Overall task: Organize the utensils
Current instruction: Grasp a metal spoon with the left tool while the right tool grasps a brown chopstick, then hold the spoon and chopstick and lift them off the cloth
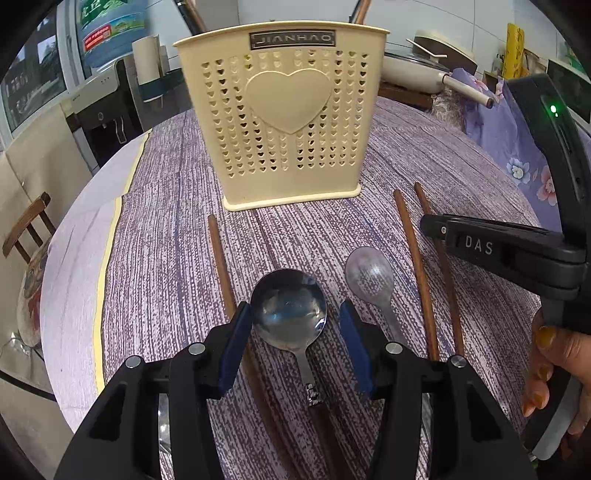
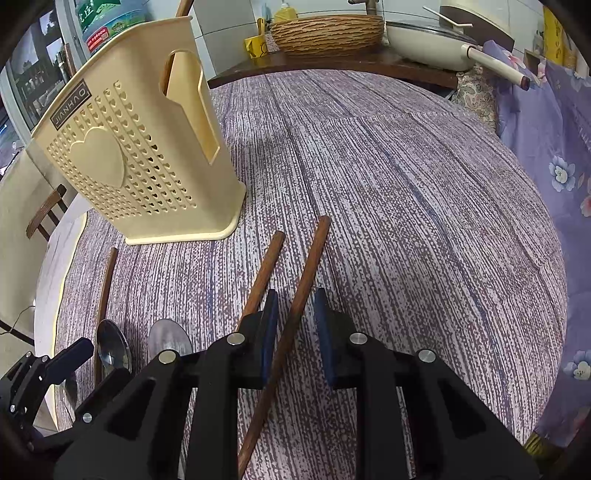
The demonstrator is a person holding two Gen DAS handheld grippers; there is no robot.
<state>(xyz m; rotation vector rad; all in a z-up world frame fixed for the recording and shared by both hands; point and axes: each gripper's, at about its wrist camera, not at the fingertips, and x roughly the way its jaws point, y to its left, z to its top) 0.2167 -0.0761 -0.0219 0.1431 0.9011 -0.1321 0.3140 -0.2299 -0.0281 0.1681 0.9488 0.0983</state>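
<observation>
A cream perforated utensil holder [image 1: 284,122] with a heart stands upright on the table; it also shows in the right wrist view [image 2: 136,155]. My left gripper [image 1: 295,314] is open, its blue pads on either side of a metal spoon [image 1: 290,314] lying flat. A smaller pale spoon [image 1: 369,278] lies to its right. Brown chopsticks lie on the cloth: one at the left [image 1: 221,266], two at the right [image 1: 415,262]. My right gripper [image 2: 295,306] is open, with one chopstick [image 2: 295,306] between its pads and another [image 2: 264,273] just left of them.
The table has a purple woven cloth [image 2: 406,184]. Behind it stand a wicker basket [image 2: 328,33], a cream pan with a handle [image 2: 436,44] and a yellow mug [image 2: 255,46]. A wooden chair [image 1: 27,225] stands left of the table edge. Floral fabric [image 2: 554,147] lies at the right.
</observation>
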